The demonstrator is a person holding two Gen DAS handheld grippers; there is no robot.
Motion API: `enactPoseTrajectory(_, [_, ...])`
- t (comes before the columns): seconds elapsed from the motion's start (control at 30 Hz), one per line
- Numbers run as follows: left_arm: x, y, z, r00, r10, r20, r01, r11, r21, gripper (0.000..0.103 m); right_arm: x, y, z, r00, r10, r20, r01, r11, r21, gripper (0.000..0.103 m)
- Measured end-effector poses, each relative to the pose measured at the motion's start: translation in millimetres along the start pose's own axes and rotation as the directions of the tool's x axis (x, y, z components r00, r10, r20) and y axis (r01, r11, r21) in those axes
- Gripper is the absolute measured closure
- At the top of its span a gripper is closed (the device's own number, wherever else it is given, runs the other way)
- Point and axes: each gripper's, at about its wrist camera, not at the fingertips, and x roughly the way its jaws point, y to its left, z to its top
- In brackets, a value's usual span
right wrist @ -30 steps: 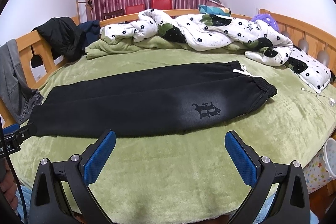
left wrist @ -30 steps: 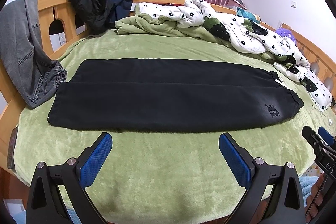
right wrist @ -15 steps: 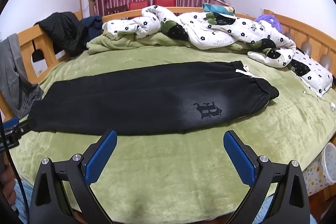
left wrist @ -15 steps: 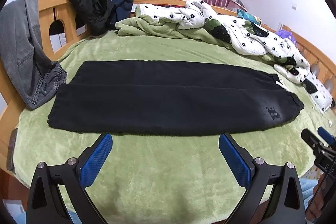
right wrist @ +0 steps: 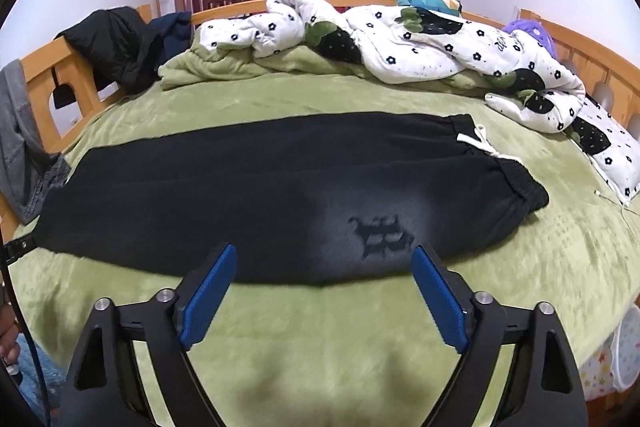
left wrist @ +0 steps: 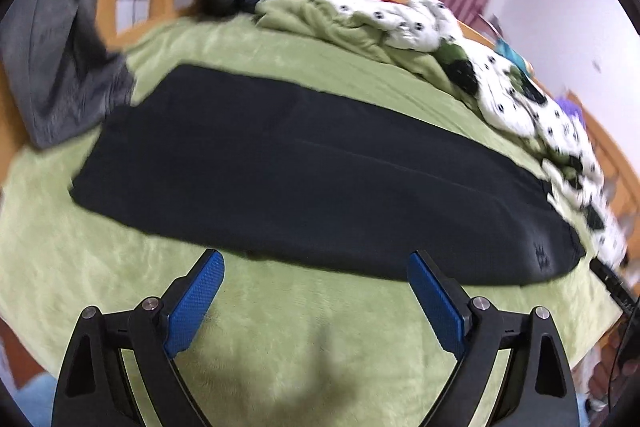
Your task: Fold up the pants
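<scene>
Black pants [left wrist: 304, 179] lie flat on the green bed cover, folded lengthwise with one leg on the other, cuffs at the left and waistband with a white drawstring [right wrist: 482, 143] at the right. A printed logo [right wrist: 380, 235] sits near the waistband. My left gripper [left wrist: 316, 263] is open and empty just above the pants' near edge, toward the leg end. My right gripper [right wrist: 324, 255] is open and empty at the near edge, beside the logo. The left wrist view is blurred.
A rumpled white flowered quilt [right wrist: 420, 39] and green blanket [right wrist: 224, 67] lie at the back of the bed. Grey jeans [left wrist: 52, 39] and a black jacket [right wrist: 116, 43] hang on the wooden bed rail [right wrist: 40, 67] at the left.
Both grippers have moved forward and down toward the pants' near edge. The left wrist view has tilted and blurred. Both stay open.
</scene>
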Motion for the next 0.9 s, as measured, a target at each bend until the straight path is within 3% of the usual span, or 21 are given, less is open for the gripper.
enactPoseTrajectory(0.1, [29.1, 31.5, -11.4, 0.998, -0.042, -0.036, 0.038, 0.994, -0.105, 0.012, 24.3, -24.2, -8.6, 1.0, 0.015, -0.018, -0.014, 0.998, 0.059, 0.05])
enactPoseTrajectory(0.13, [37.4, 39.7, -15.4, 0.998, -0.047, -0.052, 0.04, 0.99, -0.134, 0.017, 32.2, -31.5, -12.9, 0.999, 0.022, -0.029, -0.019, 0.997, 0.079, 0.051])
enactPoseTrajectory(0.23, [60.4, 65.0, -27.8, 0.994, -0.061, -0.087, 0.041, 0.976, -0.214, 0.031, 59.3, -57.4, -30.3, 0.994, 0.002, -0.111, 0.015, 0.988, 0.156, 0.053])
enactPoseTrajectory(0.3, [63.3, 72.1, -32.2, 0.994, -0.095, -0.049, 0.081, 0.97, -0.229, 0.031, 71.7, -73.3, -41.7, 0.988, 0.008, -0.153, 0.027, 0.974, 0.227, 0.053])
enactPoseTrajectory(0.4, [67.1, 66.6, -29.4, 0.996, -0.086, -0.028, 0.079, 0.977, -0.2, 0.031, 86.0, -91.5, -48.7, 0.982, 0.062, -0.181, 0.002, 0.943, 0.334, 0.053])
enactPoseTrajectory(0.63, [91.4, 70.5, -5.3, 0.996, -0.088, 0.006, 0.086, 0.955, -0.285, 0.032, 122.1, -103.4, -51.0, 0.983, 0.089, -0.161, -0.003, 0.882, 0.471, 0.047])
enactPoseTrajectory(0.7, [94.5, 71.2, -2.8, 0.999, -0.047, 0.016, 0.05, 0.952, -0.302, 0.044, 123.2, -98.6, -51.5, 0.988, 0.078, -0.132, -0.006, 0.879, 0.476, 0.046])
enactPoseTrajectory(0.73, [94.3, 73.5, -3.4, 0.999, -0.027, 0.019, 0.031, 0.952, -0.303, 0.056, 124.9, -95.7, -51.3, 0.989, 0.069, -0.128, 0.0, 0.881, 0.472, 0.047])
enactPoseTrajectory(0.77, [95.5, 74.3, -3.4, 1.0, -0.001, 0.014, 0.006, 0.952, -0.308, 0.069, 126.9, -92.8, -49.7, 0.99, 0.066, -0.123, -0.001, 0.885, 0.466, 0.059])
enactPoseTrajectory(0.8, [95.7, 76.6, -3.0, 1.0, 0.009, 0.014, -0.004, 0.948, -0.318, 0.074, 129.8, -87.8, -48.4, 0.991, 0.068, -0.118, -0.007, 0.892, 0.453, 0.082])
enactPoseTrajectory(0.87, [93.6, 83.3, -2.6, 1.0, -0.013, 0.018, 0.018, 0.939, -0.345, 0.088, 129.6, -82.7, -45.6, 0.993, 0.054, -0.107, -0.001, 0.896, 0.444, 0.091])
enactPoseTrajectory(0.9, [91.3, 85.8, -1.5, 1.0, -0.026, 0.016, 0.03, 0.936, -0.351, 0.09, 126.8, -79.5, -44.5, 0.995, 0.042, -0.095, 0.003, 0.901, 0.434, 0.095])
